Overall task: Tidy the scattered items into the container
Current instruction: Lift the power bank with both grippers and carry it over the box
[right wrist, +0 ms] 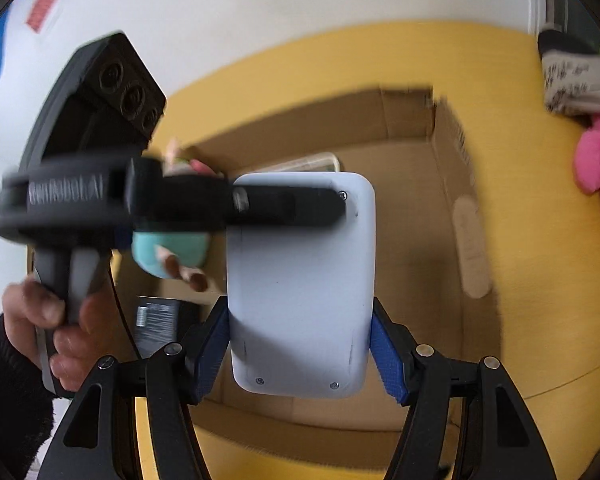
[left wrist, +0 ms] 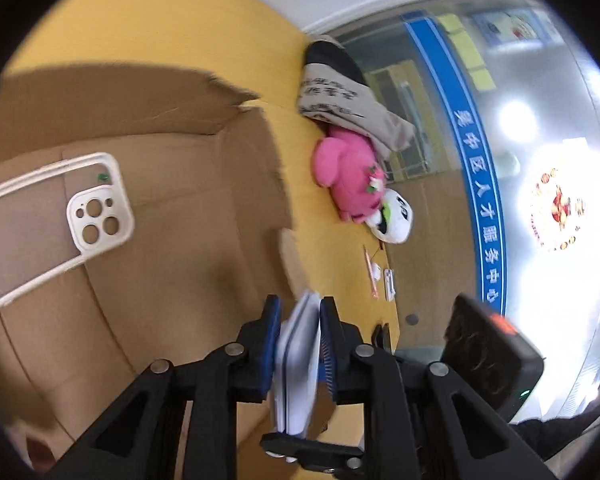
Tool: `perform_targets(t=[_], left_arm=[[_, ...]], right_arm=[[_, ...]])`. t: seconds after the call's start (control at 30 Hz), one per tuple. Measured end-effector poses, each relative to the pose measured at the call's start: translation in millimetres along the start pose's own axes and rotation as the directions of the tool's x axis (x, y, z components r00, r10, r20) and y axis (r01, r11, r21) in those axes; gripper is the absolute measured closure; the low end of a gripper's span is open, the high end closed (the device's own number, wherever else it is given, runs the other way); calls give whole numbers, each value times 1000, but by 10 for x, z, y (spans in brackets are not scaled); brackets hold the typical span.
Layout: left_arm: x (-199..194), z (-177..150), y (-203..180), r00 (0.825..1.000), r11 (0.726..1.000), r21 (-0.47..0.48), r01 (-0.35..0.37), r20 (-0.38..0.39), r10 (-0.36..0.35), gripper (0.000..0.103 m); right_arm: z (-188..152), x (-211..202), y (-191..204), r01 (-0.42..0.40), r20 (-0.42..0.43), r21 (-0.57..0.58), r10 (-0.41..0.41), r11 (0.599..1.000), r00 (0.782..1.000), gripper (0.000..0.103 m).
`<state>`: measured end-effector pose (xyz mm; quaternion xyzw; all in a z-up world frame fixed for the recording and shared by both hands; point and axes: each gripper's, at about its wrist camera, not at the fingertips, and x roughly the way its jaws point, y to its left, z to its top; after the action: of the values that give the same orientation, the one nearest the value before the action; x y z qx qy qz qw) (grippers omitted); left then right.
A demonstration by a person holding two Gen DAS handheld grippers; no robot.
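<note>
Yellow tabletop (right wrist: 512, 80) carries an open cardboard box (right wrist: 428, 240), the container.

Seen from the right wrist, at nine o'clock the person's left hand (right wrist: 40, 320) grips the handle of the left gripper (left wrist: 300, 344), which is clenched edge-on across the upper end of the pale grey-blue device (right wrist: 300, 280). At six o'clock the right gripper (right wrist: 300, 344) pinches the same device by its long sides, over the box mouth. With both tongs on one slab, uneven letting go could twist it out sideways, or drop it hard onto what already lies below: a teal plush (right wrist: 168, 252) and a black packet (right wrist: 156, 320) at eight o'clock, and a white phone case (left wrist: 56, 224).

Towards three o'clock, outside the box, wait a pink plush (left wrist: 348, 176), a white toy (left wrist: 394, 220) and a printed cloth bundle (left wrist: 340, 96); the box's raised wall (right wrist: 464, 208) stands between them and the interior.
</note>
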<state>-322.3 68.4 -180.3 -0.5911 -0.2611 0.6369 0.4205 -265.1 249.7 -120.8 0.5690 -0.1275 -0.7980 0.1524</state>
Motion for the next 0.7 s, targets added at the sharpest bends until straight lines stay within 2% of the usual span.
perform_targets(t=[0.2, 0.33, 0.57, 0.7], left_arm=[[349, 78, 342, 997, 999, -29, -29, -70, 27, 84], [451, 118, 456, 997, 999, -39, -30, -79, 27, 83], [587, 179, 592, 992, 994, -60, -86, -94, 80, 83], [587, 178, 653, 993, 994, -77, -81, -87, 75, 82]], right_arm=[[-18, 465, -250, 34, -77, 68, -29, 997, 997, 33], [42, 635, -366, 63, -115, 57, -56, 996, 992, 33], [144, 861, -507, 78, -178, 70, -65, 994, 982, 33], [191, 879, -519, 82, -179, 70, -69, 994, 981, 33]])
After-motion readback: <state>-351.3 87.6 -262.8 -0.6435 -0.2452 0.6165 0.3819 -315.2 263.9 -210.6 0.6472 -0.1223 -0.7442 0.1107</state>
